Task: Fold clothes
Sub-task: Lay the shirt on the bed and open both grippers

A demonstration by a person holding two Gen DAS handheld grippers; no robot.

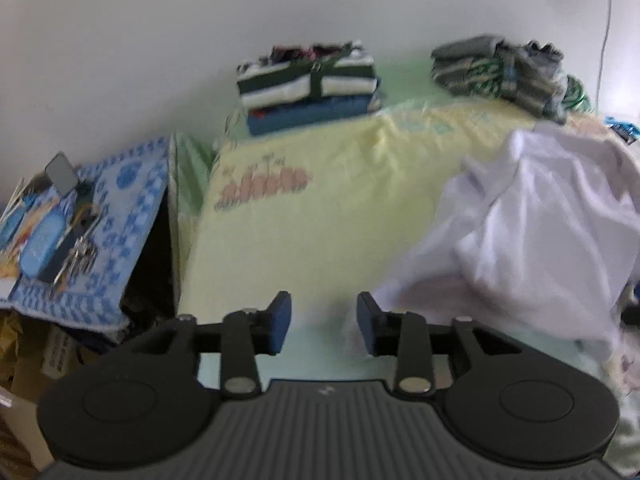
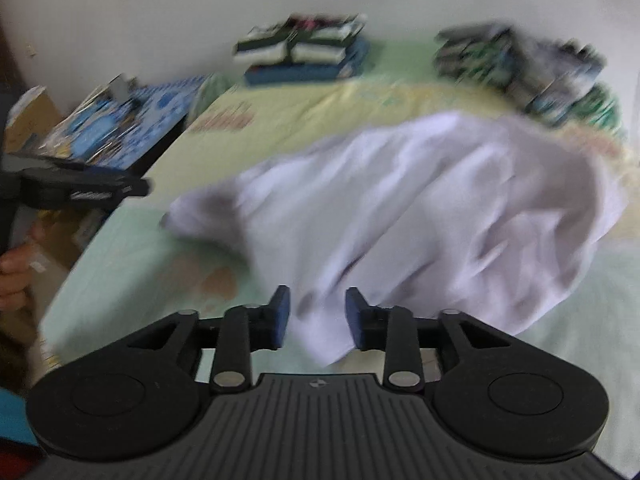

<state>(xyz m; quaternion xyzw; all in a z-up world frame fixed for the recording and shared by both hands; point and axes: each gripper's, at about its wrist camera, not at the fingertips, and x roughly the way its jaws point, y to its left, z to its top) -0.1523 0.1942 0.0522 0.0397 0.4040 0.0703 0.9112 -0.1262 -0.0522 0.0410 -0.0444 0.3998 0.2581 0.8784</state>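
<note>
The left claw (image 1: 324,322) is seen spread, its 2 blue-padded fingers (image 1: 280,320) apart with nothing between them, angled down over the pale green and yellow bed sheet (image 1: 312,216). The near edge of the white garment (image 1: 532,216) lies just beside its right-hand finger, without a grip on it.

The right claw (image 2: 318,316) is likewise spread and tilted downward. A lower corner of the white garment (image 2: 420,216) is seen between its fingers (image 2: 280,316), but the pads are not pressed on the cloth. The garment is spread in a loose, rumpled heap across the middle of the bed.

In the right wrist view, the left claw (image 2: 132,188) is shown at the left edge, held out level over the bed's side, with a hand (image 2: 14,276) gripping its handle below.

Farther back, near the wall, 2 piles are seen: a neat folded stack (image 1: 310,86) of striped and blue clothes, and a looser pile (image 1: 508,72) of grey and green items. A blue patterned cloth (image 1: 120,208) covers a bedside surface cluttered with small objects.
</note>
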